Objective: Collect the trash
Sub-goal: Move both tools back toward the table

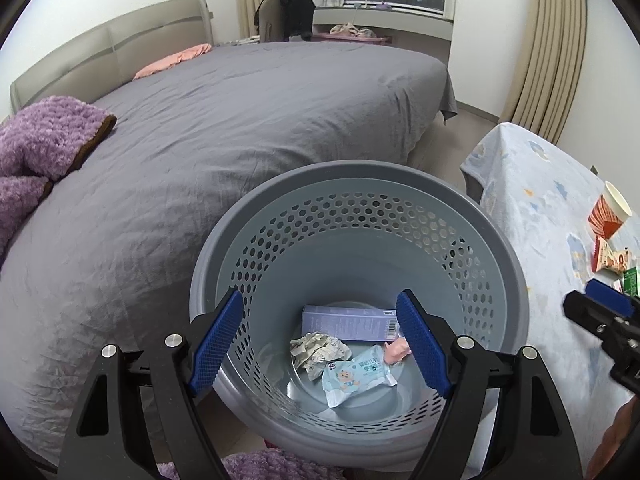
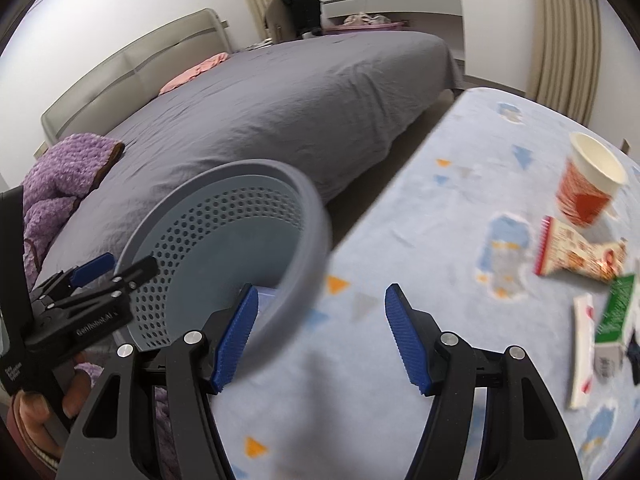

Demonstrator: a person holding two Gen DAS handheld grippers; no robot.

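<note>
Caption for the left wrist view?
Open left tool over a grey perforated plastic bin holding a purple box and wrappers.

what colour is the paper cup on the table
Red-orange with a white rim and white inside; the paper cup shows best in the right wrist view, though slightly blurred.

Your left gripper (image 1: 320, 344) hung over the mouth of the bin (image 1: 360, 184), jaws spread wide and empty. Your right gripper (image 2: 320, 340) sat just right of that bin, jaws equally wide, holding nothing.
</note>
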